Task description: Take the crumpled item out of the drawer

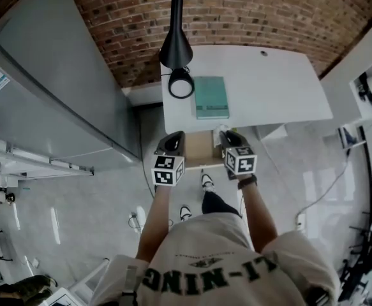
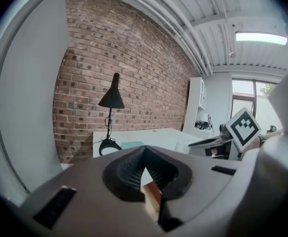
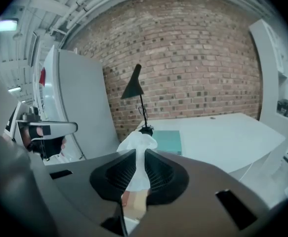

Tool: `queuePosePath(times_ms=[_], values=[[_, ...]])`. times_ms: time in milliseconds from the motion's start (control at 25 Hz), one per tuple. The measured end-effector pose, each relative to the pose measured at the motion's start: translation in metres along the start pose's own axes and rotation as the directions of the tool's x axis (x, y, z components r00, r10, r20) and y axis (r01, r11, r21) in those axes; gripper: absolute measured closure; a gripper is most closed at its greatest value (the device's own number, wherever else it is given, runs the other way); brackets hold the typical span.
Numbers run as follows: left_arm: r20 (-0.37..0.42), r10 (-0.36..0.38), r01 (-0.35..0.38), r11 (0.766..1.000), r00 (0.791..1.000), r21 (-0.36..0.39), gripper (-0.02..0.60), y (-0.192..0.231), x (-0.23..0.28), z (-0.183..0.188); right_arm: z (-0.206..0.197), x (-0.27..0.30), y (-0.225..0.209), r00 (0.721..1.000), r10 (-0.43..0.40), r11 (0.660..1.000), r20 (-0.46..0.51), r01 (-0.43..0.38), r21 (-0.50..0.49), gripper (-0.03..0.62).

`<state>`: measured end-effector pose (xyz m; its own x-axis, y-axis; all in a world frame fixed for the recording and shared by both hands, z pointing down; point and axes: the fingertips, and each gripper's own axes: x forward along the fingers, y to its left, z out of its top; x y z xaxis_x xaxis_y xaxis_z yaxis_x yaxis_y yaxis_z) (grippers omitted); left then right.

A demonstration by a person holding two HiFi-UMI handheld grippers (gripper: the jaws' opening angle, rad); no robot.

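Observation:
My right gripper (image 3: 138, 158) is shut on a white crumpled item (image 3: 138, 144), which sticks up between the black pads. In the head view this gripper (image 1: 229, 139) hovers over the right side of the open drawer (image 1: 201, 146) at the white desk's front edge, with the crumpled item (image 1: 223, 132) at its tip. Over the drawer's left side is my left gripper (image 1: 171, 143). Seen in its own view, the left gripper (image 2: 144, 156) has its tips together and holds nothing; a bit of wooden drawer shows below them.
On the white desk (image 1: 275, 88) stand a black lamp (image 1: 177, 50) and a teal book (image 1: 211, 96). A tall grey cabinet (image 1: 58, 88) stands at the left and a brick wall behind. White shelving (image 1: 371, 88) is at the right. Cables lie on the floor.

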<state>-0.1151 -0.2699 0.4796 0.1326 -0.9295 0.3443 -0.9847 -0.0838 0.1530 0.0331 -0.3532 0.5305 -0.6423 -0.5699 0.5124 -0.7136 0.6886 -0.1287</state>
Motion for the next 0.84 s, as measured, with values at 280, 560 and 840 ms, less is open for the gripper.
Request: queuePosePath(times_ms=[280, 560, 840], values=[[0.126, 0.048, -0.054, 0.997, 0.991, 0.052, 0.588, -0.003, -0.016, 0.079, 0.091, -0.042, 0.015, 0.973, -0.004, 0.999, 0.231, 0.012, -0.03, 0.537], [0.27, 0.087, -0.112, 0.99, 0.959, 0.081, 0.588, -0.011, -0.037, 0.142, 0.152, -0.077, 0.023, 0.928, -0.015, 0.996, 0.371, 0.045, -0.073, 0.537], [0.349, 0.095, -0.142, 0.984, 0.932, 0.111, 0.588, -0.021, -0.041, 0.177, 0.184, -0.098, 0.022, 0.894, 0.005, 0.995, 0.448, 0.039, -0.088, 0.539]])
